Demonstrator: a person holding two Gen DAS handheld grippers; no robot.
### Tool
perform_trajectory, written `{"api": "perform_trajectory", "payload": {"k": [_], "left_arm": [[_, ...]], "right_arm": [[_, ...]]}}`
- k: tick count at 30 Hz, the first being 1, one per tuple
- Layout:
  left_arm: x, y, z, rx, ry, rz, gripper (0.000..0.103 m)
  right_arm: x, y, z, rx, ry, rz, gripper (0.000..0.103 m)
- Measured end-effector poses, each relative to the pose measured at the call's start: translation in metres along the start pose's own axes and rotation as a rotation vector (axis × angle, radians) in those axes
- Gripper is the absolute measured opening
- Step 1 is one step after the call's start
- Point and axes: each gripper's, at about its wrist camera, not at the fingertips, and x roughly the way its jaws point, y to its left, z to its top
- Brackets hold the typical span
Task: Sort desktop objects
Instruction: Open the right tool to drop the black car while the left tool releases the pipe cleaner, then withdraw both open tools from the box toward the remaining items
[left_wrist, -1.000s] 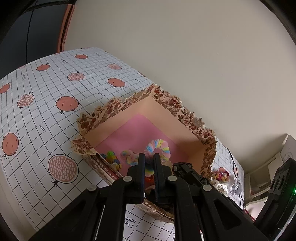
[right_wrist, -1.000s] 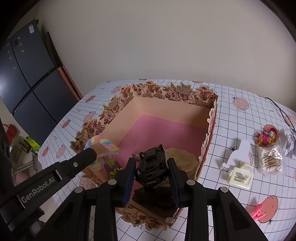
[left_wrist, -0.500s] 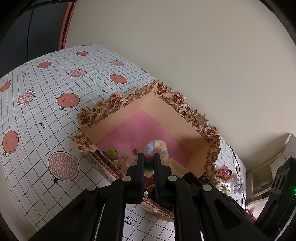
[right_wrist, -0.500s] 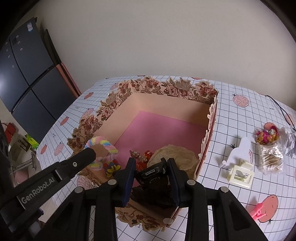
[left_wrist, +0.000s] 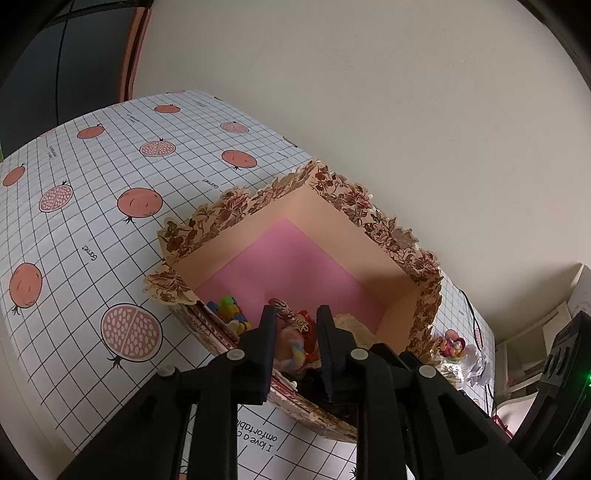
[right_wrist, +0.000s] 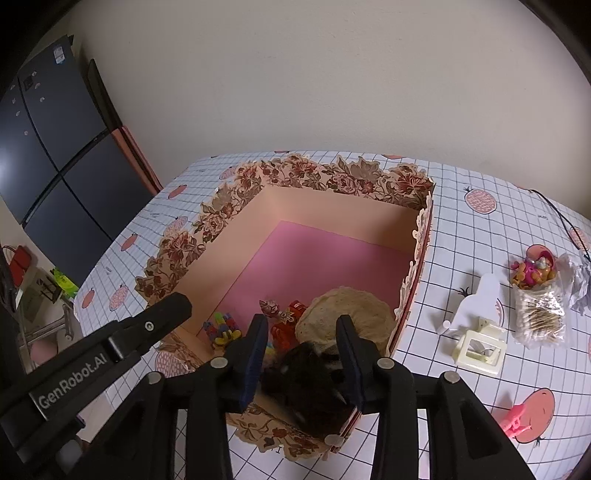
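A floral-edged box (left_wrist: 354, 206) (right_wrist: 332, 177) with a pink floor stands on the table. My left gripper (left_wrist: 294, 314) is open above its near corner; a pastel rainbow scrunchie (left_wrist: 291, 345) lies loose in the box between the fingers. My right gripper (right_wrist: 301, 325) is open over the box's near side, with a black toy car (right_wrist: 306, 384) lying below it, released. In the box also lie small coloured clips (right_wrist: 221, 328) (left_wrist: 229, 306), a red wrapped item (right_wrist: 286, 321) and a beige round mat (right_wrist: 347, 314).
Right of the box on the pomegranate-print cloth (right_wrist: 480, 229) lie a white clip stand (right_wrist: 476, 332), a bag of cotton swabs with colourful trinkets (right_wrist: 539, 295) and a pink clip (right_wrist: 515, 421). A wall stands behind; dark cabinets (right_wrist: 55, 147) stand left.
Both grippers opened. The scrunchie dropped from the left gripper into the box, and the black car dropped from the right gripper into the box's near corner.
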Motion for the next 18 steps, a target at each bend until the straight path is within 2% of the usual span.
{"api": "perform_trajectory", "payload": {"k": [4,13,18], "left_arm": [[-0.002,0.000,0.001,0.001,-0.003,0.002,0.033],[-0.010,0.001,0.004,-0.004,-0.028,0.008,0.043],[-0.016,0.000,0.006,-0.003,-0.046,0.022,0.059]], "right_arm": [[-0.003,0.000,0.001,0.002,-0.009,0.005,0.048],[-0.012,0.003,0.003,-0.006,-0.031,0.010,0.059],[-0.020,0.001,0.005,-0.002,-0.050,0.005,0.065]]}}
